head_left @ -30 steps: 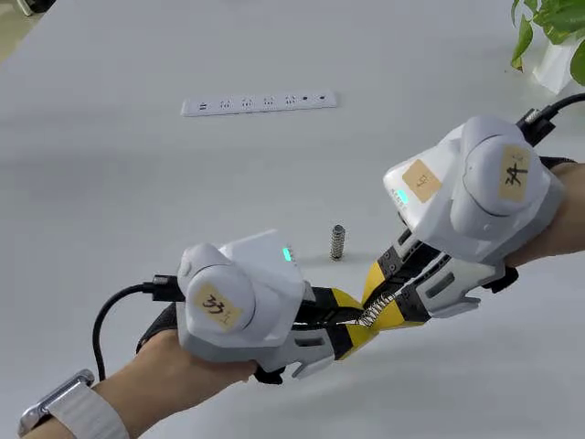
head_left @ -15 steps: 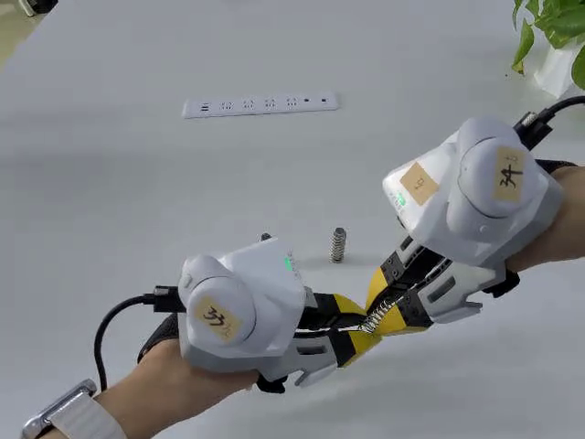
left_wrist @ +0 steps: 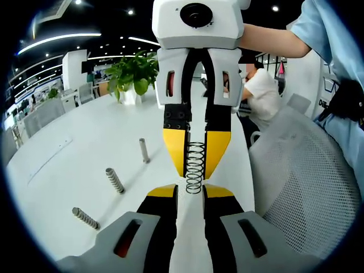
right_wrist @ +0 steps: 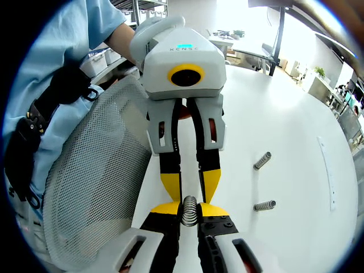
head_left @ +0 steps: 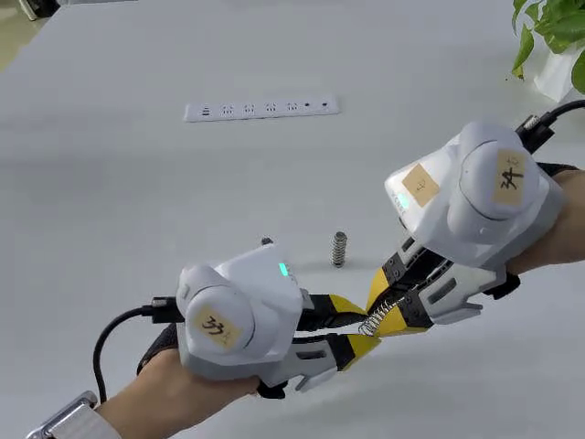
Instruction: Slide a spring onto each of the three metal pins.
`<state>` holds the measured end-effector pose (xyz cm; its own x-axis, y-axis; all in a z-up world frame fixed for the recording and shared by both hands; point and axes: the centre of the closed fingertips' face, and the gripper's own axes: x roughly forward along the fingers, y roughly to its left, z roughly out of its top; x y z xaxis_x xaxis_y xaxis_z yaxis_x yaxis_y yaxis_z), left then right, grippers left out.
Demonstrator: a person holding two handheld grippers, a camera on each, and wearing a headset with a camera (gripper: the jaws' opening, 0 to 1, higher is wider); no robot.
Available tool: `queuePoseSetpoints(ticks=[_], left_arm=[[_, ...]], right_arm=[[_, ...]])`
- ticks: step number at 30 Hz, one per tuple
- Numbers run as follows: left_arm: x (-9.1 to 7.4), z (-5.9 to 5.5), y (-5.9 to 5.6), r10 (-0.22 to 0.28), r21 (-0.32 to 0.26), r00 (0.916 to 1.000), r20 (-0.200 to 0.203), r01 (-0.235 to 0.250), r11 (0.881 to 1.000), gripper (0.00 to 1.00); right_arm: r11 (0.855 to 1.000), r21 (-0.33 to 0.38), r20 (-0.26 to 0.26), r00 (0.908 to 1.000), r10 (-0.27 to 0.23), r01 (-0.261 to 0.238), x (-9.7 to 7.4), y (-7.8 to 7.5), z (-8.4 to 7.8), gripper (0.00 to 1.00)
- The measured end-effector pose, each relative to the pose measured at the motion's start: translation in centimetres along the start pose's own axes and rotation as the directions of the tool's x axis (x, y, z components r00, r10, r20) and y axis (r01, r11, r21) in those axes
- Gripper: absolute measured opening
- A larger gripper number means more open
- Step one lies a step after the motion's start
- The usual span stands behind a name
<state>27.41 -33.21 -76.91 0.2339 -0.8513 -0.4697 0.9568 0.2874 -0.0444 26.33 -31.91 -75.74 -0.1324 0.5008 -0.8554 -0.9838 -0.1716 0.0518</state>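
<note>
One spring (left_wrist: 195, 165) pinched in right claw (right_wrist: 189, 209), left claw (left_wrist: 190, 192) narrowed, apparently around pin (head_left: 347, 322), tips meeting

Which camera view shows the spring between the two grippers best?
The left gripper view: the spring shows at full length, coils distinct, between the jaws of the right gripper. The right gripper view shows the spring end-on; the head view shows the spring small and slanted.
</note>
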Motion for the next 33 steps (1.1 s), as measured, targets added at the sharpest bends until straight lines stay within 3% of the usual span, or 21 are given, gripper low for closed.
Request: queuePoseSetpoints(ticks=[6, 15, 21, 24, 26, 27, 30, 33], left_arm=[[-0.4, -0.5, 1.1, 0.054, -0.046, 0.9985, 0.007, -0.054, 0.997, 0.3], [-1.4, -1.4, 2.8, 0.152, -0.132, 0.9881, 0.025, -0.147, 0.98, 0.55], [-2.1, -2.0, 3.6, 0.228, -0.178, 0.9729, 0.037, -0.218, 0.96, 0.71], [-2.6, -2.7, 4.4, 0.283, -0.193, 0.9591, 0.015, -0.274, 0.942, 0.82], [-2.9, -3.1, 4.8, 0.298, -0.204, 0.9545, 0.003, -0.291, 0.935, 0.86], [-3.2, -3.4, 5.1, 0.318, -0.229, 0.9482, -0.008, -0.311, 0.922, 0.88], [-3.7, -3.8, 5.8, 0.351, -0.251, 0.9362, -0.014, -0.343, 0.905, 0.96], [-4.1, -4.5, 6.2, 0.366, -0.255, 0.9296, -0.044, -0.365, 0.896, 0.99]], right_arm=[[1.0, 0.004, -0.005, 1.0, 0.002, -0.002, 0.0, 0.1, -0.3, 0.07], [1.0, 0.009, -0.012, 0.9999, 0.007, -0.007, 0.0, 0.3, -0.6, 0.07], [1.0, 0.013, -0.019, 0.9998, 0.008, -0.007, 0.0, 0.3, -0.9, 0.07], [1.0, 0.017, -0.024, 0.9997, 0.007, -0.006, 0.0, 0.3, -1.1, 0.07], [1.0, 0.02, -0.024, 0.9997, 0.007, -0.007, -0.1, 0.4, -1.2, 0.07], [1.0, 0.022, -0.024, 0.9997, 0.007, -0.006, -0.1, 0.3, -1.3, 0.07], [1.0, 0.025, -0.028, 0.9996, 0.005, -0.004, -0.2, 0.3, -1.5, 0.07], [1.0, 0.028, -0.032, 0.9995, 0.003, -0.003, -0.3, 0.1, -1.8, 0.07]])
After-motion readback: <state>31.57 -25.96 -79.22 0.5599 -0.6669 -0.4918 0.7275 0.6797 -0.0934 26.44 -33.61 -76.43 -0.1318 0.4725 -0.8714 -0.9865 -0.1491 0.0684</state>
